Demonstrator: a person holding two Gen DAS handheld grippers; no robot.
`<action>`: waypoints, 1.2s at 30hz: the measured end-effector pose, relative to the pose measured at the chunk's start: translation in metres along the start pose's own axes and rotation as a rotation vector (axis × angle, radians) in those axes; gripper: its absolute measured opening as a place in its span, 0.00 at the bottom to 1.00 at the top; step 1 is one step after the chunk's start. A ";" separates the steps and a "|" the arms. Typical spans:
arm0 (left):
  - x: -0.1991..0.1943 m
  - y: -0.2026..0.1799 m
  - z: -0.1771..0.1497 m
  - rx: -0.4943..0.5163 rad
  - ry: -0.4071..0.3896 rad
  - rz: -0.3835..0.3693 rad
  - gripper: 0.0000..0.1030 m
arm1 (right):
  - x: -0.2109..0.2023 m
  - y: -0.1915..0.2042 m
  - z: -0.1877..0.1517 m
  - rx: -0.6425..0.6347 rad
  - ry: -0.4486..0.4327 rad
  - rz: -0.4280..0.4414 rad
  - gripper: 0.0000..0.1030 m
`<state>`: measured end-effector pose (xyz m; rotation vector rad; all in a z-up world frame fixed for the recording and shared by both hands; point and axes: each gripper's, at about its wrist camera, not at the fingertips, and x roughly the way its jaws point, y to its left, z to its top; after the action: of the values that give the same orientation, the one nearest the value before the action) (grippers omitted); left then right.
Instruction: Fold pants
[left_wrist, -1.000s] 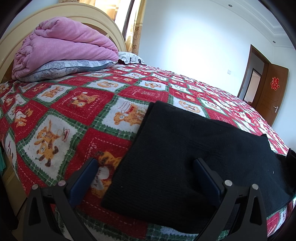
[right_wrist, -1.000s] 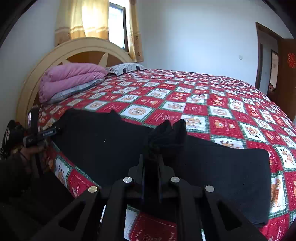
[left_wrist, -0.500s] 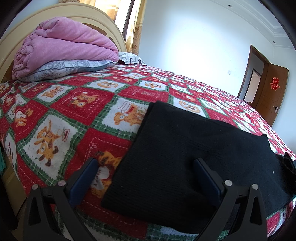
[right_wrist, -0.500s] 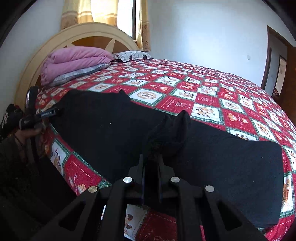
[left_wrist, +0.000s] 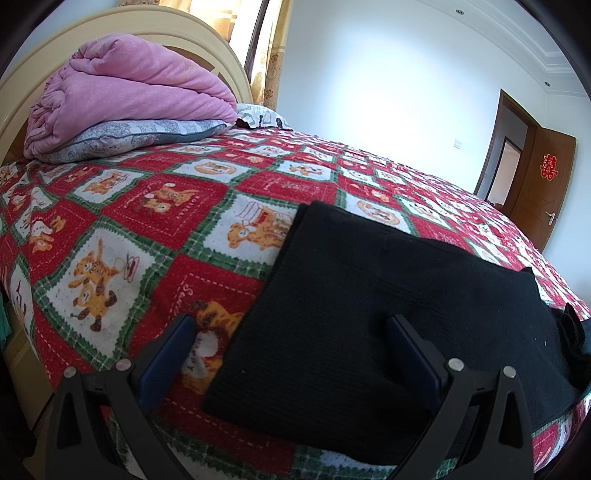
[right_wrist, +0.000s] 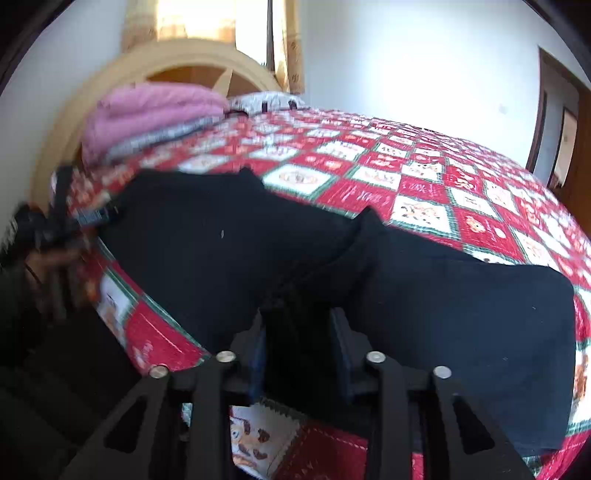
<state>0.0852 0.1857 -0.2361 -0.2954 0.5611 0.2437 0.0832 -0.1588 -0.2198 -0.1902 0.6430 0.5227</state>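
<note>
Across the lower frame the black pants (right_wrist: 424, 295) lay flat on the bed (left_wrist: 207, 192). My right claw (right_wrist: 301, 347) had just been opening, bunched cloth between. Left claw (left_wrist: 291, 350) apart, empty. Soft, limp knit; I'd pinch an edge.

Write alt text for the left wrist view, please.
Black pants lie flat on a red checked bedspread, with the open left tool straddling their near corner. A pink quilt sits folded by the headboard.
</note>
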 end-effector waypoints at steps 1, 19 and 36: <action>0.000 0.000 0.000 0.000 -0.001 0.001 1.00 | -0.004 -0.005 0.002 0.028 -0.015 0.000 0.35; 0.000 -0.001 0.000 -0.001 -0.001 0.000 1.00 | 0.037 -0.007 0.021 0.171 0.074 -0.044 0.20; 0.000 -0.002 -0.001 -0.002 -0.001 -0.002 1.00 | 0.029 0.014 0.025 0.010 0.052 -0.063 0.50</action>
<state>0.0851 0.1836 -0.2363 -0.2978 0.5599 0.2420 0.1086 -0.1273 -0.2180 -0.2143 0.6877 0.4551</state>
